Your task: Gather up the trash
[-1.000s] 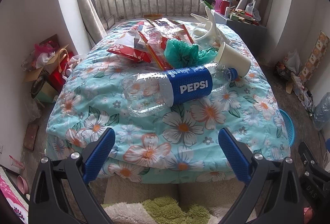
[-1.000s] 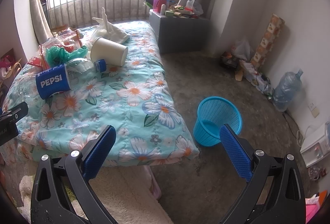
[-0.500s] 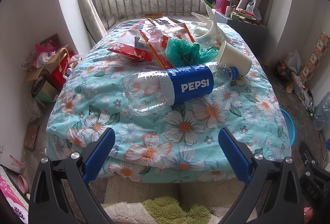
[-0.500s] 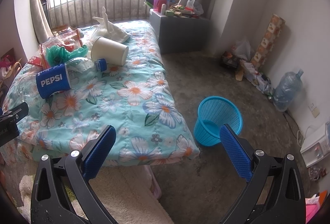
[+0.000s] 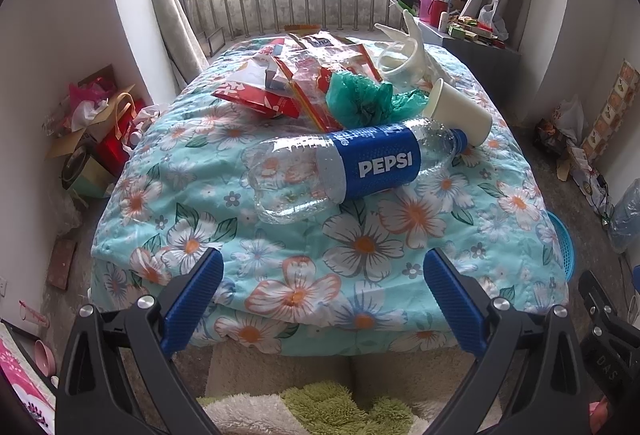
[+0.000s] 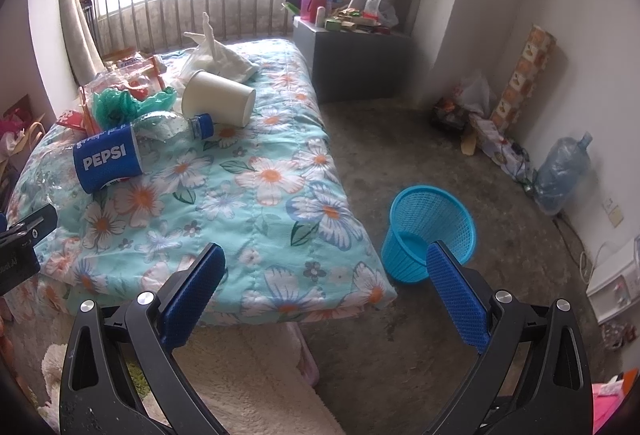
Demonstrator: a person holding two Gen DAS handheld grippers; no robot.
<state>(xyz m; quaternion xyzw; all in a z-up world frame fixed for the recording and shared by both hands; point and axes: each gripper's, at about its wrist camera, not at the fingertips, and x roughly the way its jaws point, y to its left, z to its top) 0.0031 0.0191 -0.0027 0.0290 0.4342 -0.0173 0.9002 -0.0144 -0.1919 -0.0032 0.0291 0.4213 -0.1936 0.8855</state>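
With both the left gripper [image 5: 323, 289] and right gripper [image 6: 326, 285] spread wide and empty, the left should best close across the labelled middle of the bottle [image 5: 352, 167] lying on the bed [image 5: 400, 235], then carry it to the basket [image 6: 430, 233].

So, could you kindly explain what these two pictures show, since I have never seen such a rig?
A person holds a two-finger gripper in each hand, with a camera looking along its fingers. One view shows the left gripper, open and empty, facing a bed with a Pepsi bottle, a paper cup, a green bag and red wrappers. The other shows the right gripper, also open and empty, facing the bed's corner and a blue basket on the floor.
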